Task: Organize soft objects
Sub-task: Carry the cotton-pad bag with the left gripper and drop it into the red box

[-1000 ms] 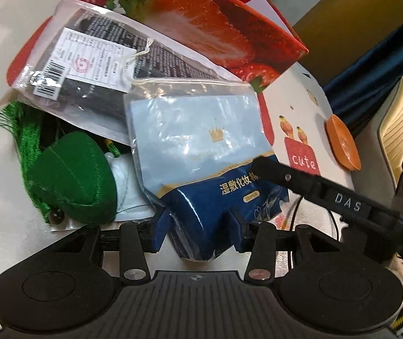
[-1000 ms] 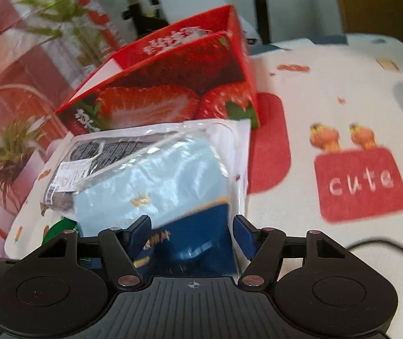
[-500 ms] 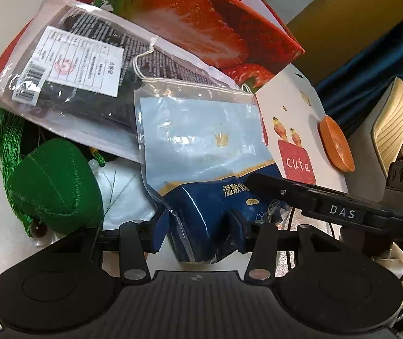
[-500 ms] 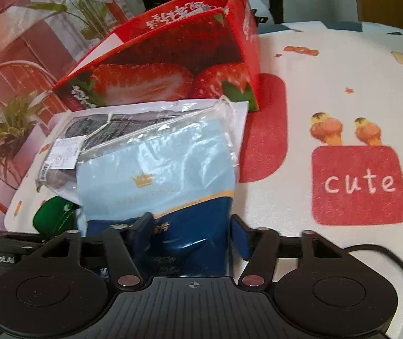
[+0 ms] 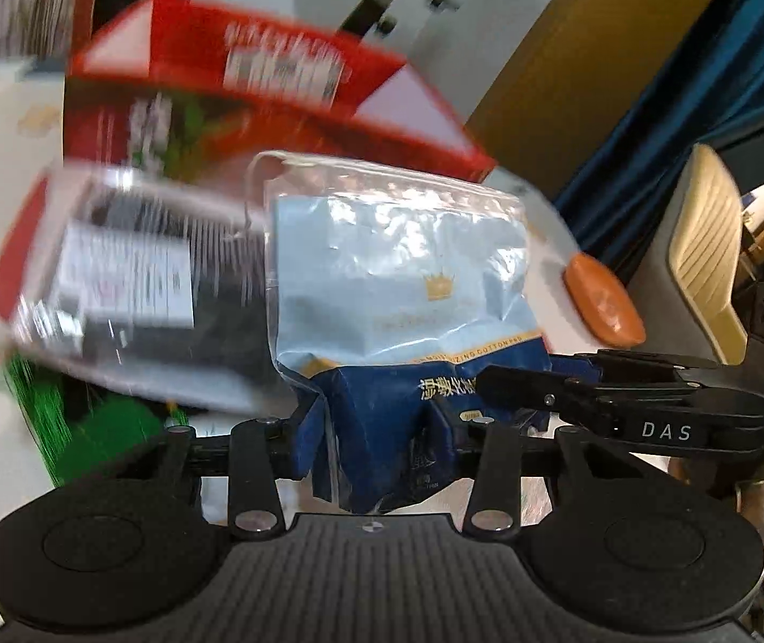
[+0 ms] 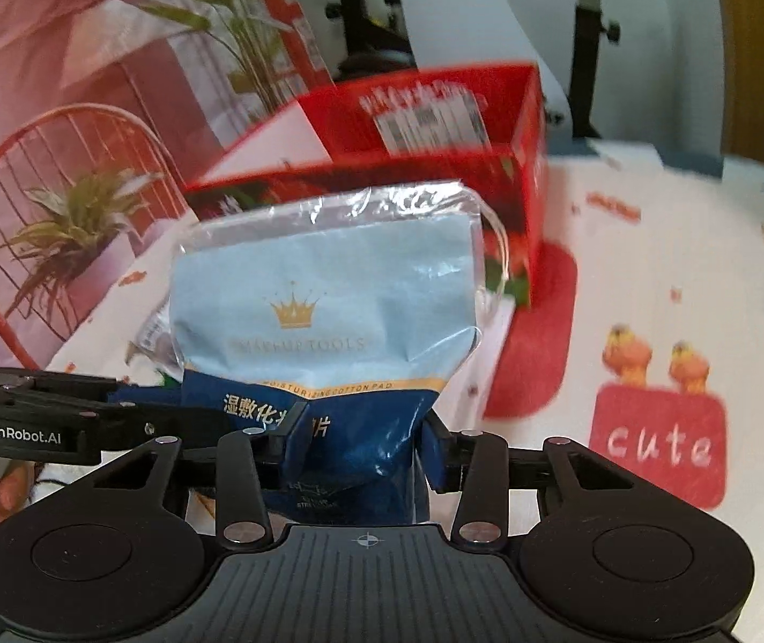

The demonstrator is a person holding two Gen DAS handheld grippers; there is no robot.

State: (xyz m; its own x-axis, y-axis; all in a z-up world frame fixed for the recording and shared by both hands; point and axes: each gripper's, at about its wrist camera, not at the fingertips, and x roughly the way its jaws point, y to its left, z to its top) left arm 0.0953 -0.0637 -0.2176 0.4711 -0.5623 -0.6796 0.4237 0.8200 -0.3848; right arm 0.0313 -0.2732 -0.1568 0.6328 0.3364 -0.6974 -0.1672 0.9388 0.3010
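Note:
A soft bag of cotton pads (image 5: pixel 403 278), light blue above and dark blue below with a gold crown, hangs lifted off the table between both tools. My left gripper (image 5: pixel 376 428) has its jaws closing on the bag's dark lower end, and the pads press creases into it. My right gripper (image 6: pixel 363 445) is also closing, pinching the same lower end of the bag (image 6: pixel 328 294) from the other side. Behind stands the open red strawberry box (image 6: pixel 435 128). A clear bag with a black item (image 5: pixel 130 278) and a green tasselled pouch (image 5: pixel 97 428) lie to the left, blurred.
The patterned tablecloth (image 6: pixel 650 268) spreads out to the right with a red "cute" patch (image 6: pixel 660 445). An orange dish (image 5: pixel 604 297) sits near the table's edge, with a beige chair (image 5: pixel 703 246) beyond it. A hand (image 6: pixel 6 487) holds the left tool.
Both grippers have risen and lifted the cotton pad bag off the pile, tipping it upright. The right jaws have narrowed onto the bag. The box now shows its open top.

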